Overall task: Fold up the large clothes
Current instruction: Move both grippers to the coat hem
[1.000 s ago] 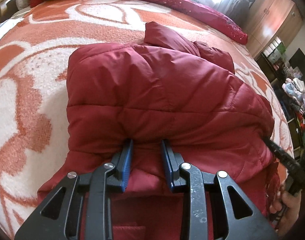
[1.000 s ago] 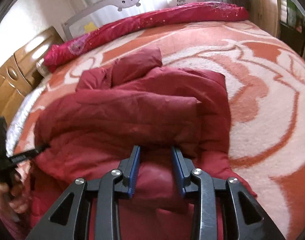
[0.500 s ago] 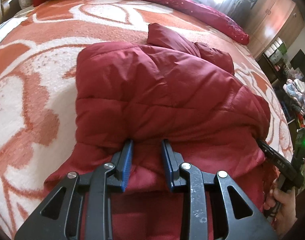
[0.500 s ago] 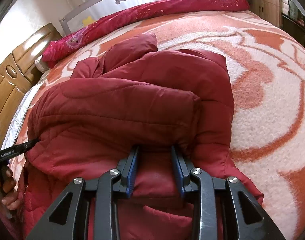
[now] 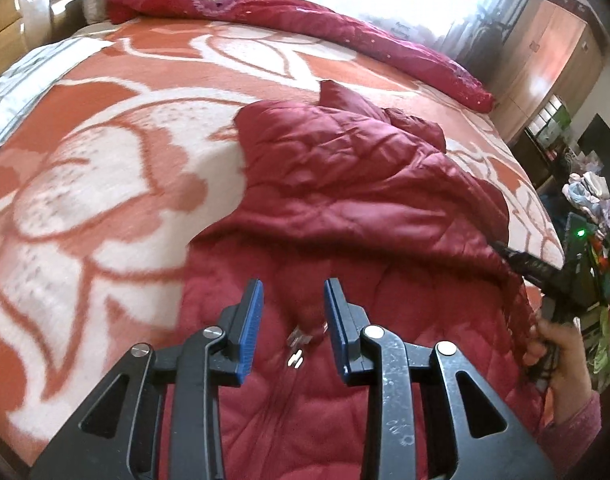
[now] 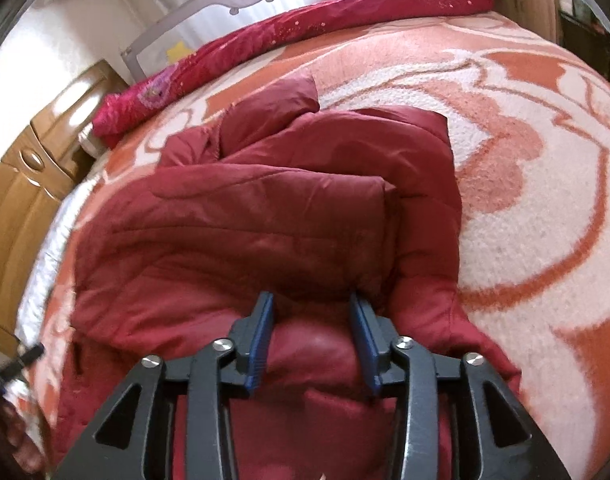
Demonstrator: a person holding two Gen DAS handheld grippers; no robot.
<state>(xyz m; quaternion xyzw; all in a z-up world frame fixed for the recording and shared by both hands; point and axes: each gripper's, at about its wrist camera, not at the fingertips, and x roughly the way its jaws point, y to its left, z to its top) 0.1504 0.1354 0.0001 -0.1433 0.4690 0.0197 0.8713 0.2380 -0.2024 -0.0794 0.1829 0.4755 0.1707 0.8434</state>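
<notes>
A dark red quilted jacket (image 5: 365, 184) lies folded on the bed, collar at the far end. In the left wrist view my left gripper (image 5: 293, 300) hovers over the jacket's near, lower layer. Its jaws stand apart, the blue pads (image 5: 251, 320) are bare, and a zipper pull (image 5: 297, 344) lies below the gap. The folded edge lies beyond the fingertips. In the right wrist view my right gripper (image 6: 311, 300) sits at the folded edge of the jacket (image 6: 265, 216). Its jaws are opening, and a puffed roll of fabric still bulges between them.
The bed carries an orange and white flowered blanket (image 5: 89, 200) with bare stretches left of the jacket (image 6: 537, 208). A rolled crimson quilt (image 5: 305, 20) lies along the far side. Wooden cupboards (image 6: 29, 184) and a cluttered shelf (image 5: 593, 200) flank the bed. A hand (image 5: 561, 344) grips the right tool.
My left gripper came off the folded edge and drew back and up to the left. The right gripper's jaws spread wider around the fold.
</notes>
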